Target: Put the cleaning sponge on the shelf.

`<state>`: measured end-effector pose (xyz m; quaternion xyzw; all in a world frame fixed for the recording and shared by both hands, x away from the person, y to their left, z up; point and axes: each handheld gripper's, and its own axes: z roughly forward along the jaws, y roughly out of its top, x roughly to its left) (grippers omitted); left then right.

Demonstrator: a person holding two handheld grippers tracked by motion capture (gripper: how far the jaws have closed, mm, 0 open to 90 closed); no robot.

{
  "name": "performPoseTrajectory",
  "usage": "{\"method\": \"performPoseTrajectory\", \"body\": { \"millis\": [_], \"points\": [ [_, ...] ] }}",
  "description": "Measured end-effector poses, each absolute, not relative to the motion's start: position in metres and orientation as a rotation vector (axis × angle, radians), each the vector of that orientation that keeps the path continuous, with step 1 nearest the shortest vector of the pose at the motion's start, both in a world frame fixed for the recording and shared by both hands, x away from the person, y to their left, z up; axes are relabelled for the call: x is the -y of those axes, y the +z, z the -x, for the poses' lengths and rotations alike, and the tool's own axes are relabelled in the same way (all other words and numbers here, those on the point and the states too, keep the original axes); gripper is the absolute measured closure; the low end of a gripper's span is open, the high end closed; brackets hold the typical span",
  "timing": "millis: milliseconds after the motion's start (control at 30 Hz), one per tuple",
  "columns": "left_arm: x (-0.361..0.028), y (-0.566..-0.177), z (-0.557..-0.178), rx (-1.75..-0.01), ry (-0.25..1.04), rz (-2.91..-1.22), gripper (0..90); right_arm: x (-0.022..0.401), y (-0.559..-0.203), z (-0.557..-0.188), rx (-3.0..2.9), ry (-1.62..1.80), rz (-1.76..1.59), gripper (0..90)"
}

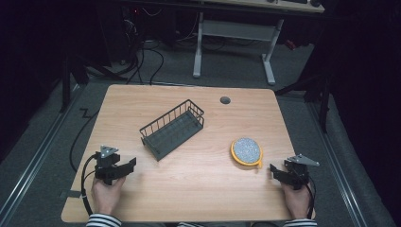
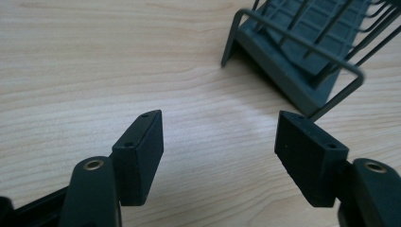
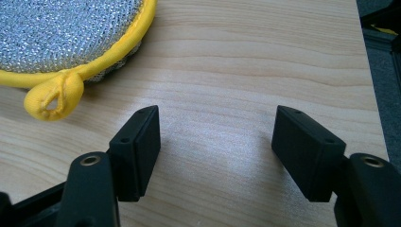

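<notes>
Light wooden table (image 1: 198, 189) with a round grey cable grommet (image 1: 225, 100) near its far edge. Beyond it, grey carpet floor (image 1: 227, 66), loose black cables (image 1: 146, 61) and a white-legged desk (image 1: 236, 42). Surroundings dark.

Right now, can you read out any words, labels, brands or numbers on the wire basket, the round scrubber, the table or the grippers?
None: no readable text, number or sign on the wire basket, the yellow-rimmed scrubber, the table or either gripper.
</notes>
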<state>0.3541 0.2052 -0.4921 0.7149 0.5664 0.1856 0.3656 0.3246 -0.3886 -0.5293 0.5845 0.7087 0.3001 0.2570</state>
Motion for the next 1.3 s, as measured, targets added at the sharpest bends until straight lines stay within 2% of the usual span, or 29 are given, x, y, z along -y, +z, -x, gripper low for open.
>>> {"method": "performPoseTrajectory", "body": {
  "millis": [333, 733, 1300],
  "points": [
    [-0.201, -0.459, -0.362, -1.434, 0.465, -1.818, 35.0, 0.388, -0.529, -0.324, -1.922, 0.815, -1.585, 33.6],
    [-0.180, -0.426, -0.391, -1.372, 0.463, -1.856, 33.6, 0.388, -0.529, -0.324, -1.920, 0.814, -1.588, 33.8],
    [-0.158, -0.424, -0.446, -1.479, 0.468, -1.947, 37.3, 0.389, -0.529, -0.324, -1.923, 0.814, -1.585, 33.7]
  ]
}}
